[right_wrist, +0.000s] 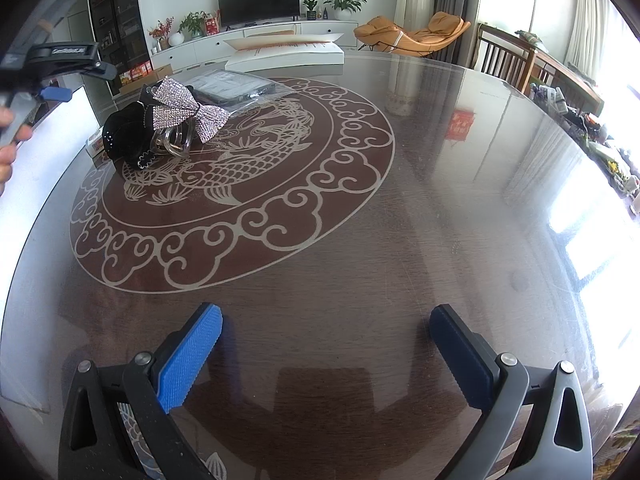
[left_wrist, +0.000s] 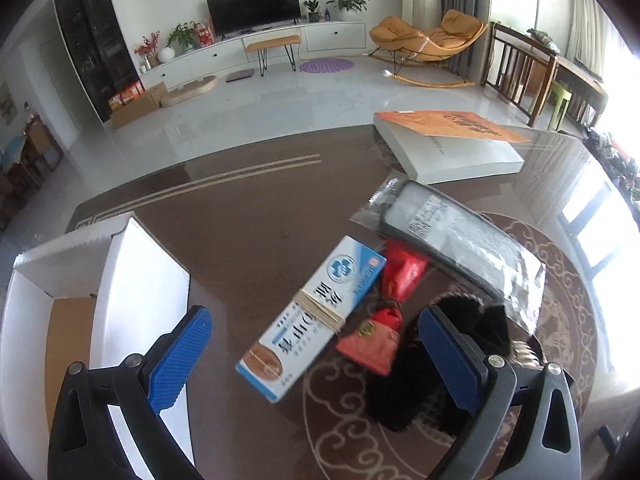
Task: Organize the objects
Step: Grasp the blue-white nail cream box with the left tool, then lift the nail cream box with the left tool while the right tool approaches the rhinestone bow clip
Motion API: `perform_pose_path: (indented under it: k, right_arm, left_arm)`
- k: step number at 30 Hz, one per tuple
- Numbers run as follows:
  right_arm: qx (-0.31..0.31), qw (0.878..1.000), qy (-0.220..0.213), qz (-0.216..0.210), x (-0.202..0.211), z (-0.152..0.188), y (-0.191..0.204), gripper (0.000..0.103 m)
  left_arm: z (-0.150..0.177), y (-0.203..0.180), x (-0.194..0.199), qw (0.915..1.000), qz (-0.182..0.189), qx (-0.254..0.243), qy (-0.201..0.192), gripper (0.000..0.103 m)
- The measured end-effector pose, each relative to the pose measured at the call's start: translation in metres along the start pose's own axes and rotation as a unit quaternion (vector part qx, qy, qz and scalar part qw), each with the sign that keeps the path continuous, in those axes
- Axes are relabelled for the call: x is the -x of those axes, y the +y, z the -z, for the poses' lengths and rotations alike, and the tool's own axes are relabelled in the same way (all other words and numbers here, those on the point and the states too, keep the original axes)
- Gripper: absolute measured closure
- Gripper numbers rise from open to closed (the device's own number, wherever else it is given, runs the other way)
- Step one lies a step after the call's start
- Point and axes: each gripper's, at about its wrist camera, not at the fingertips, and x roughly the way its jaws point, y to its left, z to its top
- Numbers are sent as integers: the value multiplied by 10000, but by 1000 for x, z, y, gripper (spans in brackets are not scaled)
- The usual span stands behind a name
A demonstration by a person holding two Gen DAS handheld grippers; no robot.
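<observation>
Toothpaste box (left_wrist: pixel 310 318) lies diagonal, near-left to far-right; left gripper (left_wrist: pixel 316 344), right gripper (right_wrist: pixel 326 354) fingers released.

Table (right_wrist: pixel 400 220): glossy glass top, reflective. Box (left_wrist: pixel 140 280): matt white cardboard. Bow (right_wrist: pixel 188 108): glittery rhinestones. Carton (left_wrist: pixel 308 320): smooth printed card. Pads (right_wrist: pixel 188 356): ribbed blue rubber/plastic. Bag (left_wrist: pixel 460 232): clear shiny plastic.
</observation>
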Motion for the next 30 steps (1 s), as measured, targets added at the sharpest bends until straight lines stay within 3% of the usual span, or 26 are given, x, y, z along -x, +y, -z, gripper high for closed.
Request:
perform_pose_path:
  k: [4, 8, 9, 10, 11, 12, 15, 18, 21, 26, 28, 30]
  right_arm:
    - [-1, 10000, 0, 0, 0, 0, 0, 0]
    - [-1, 10000, 0, 0, 0, 0, 0, 0]
    - [-1, 10000, 0, 0, 0, 0, 0, 0]
    - [-1, 10000, 0, 0, 0, 0, 0, 0]
    - [-1, 10000, -1, 1, 0, 0, 0, 0]
    - [2, 10000, 1, 1, 0, 0, 0, 0]
    - [-1, 10000, 0, 0, 0, 0, 0, 0]
    - [0, 10000, -1, 0, 0, 0, 0, 0]
    - [0, 10000, 0, 0, 0, 0, 0, 0]
    - [1, 10000, -2, -7, 0, 0, 0, 0]
    - [1, 10000, -1, -8, 0, -1, 0, 0]
    - [1, 10000, -1, -7, 0, -1, 0, 0]
  left_arm:
    - [-8, 19, -49, 9983, 219, 457, 277, 0]
    - [19, 30, -80, 9914, 573, 1027, 574, 0]
    - [23, 32, -78, 9919, 558, 1044, 458, 2]
    - [27, 31, -74, 9931, 546, 979, 330, 7]
    - [32, 28, -71, 9944, 490, 904, 260, 17]
    - [36, 25, -69, 9959, 392, 788, 196, 35]
    - [50, 13, -58, 9986, 229, 467, 45, 63]
    - [78, 7, -40, 9978, 338, 573, 7, 63]
    - [128, -3, -8, 9974, 327, 634, -48, 63]
    - [225, -23, 52, 9985, 342, 427, -61, 62]
    - [253, -28, 70, 9985, 415, 366, -43, 52]
    - [266, -34, 75, 9981, 517, 290, 147, 0]
